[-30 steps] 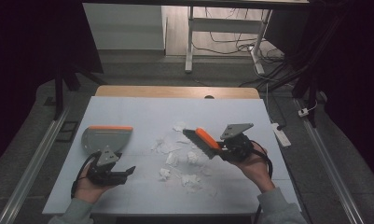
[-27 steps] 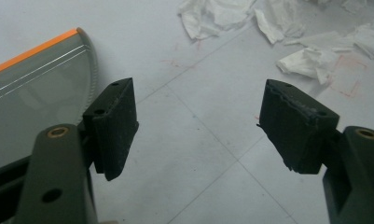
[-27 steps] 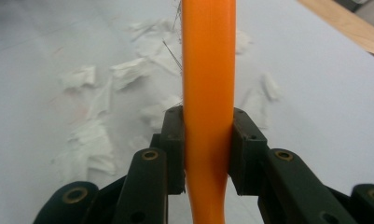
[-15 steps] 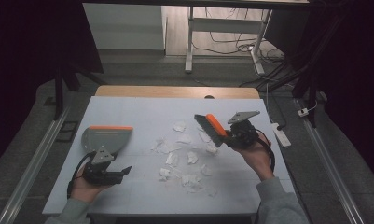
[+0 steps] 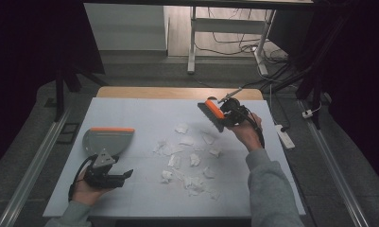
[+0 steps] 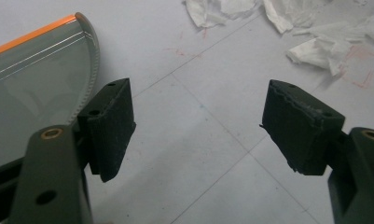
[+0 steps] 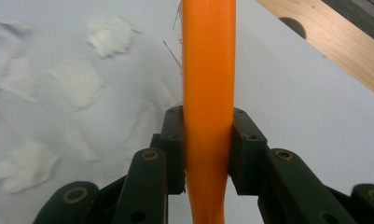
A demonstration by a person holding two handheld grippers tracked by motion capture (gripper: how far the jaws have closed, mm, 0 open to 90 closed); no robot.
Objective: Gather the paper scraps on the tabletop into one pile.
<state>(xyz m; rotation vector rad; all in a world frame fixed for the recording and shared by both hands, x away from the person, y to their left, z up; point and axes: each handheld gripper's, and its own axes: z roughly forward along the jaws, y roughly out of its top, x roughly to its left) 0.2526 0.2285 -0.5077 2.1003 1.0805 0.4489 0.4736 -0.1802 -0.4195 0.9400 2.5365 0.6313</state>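
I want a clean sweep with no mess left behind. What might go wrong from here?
The paper scraps lie widely scattered, so a sweep of the brush may leave some behind or push them off the table. The dustpan lies loose, beside the open left gripper, and may slide. The right gripper clamps only the narrow handle, so the brush could twist.

In the right gripper view the orange brush handle [image 7: 208, 84] runs off the top edge, its bristles out of frame, and the paper scraps [image 7: 77, 84] are blurred. In the left gripper view the dustpan [image 6: 35, 88] is cut off at the left edge.
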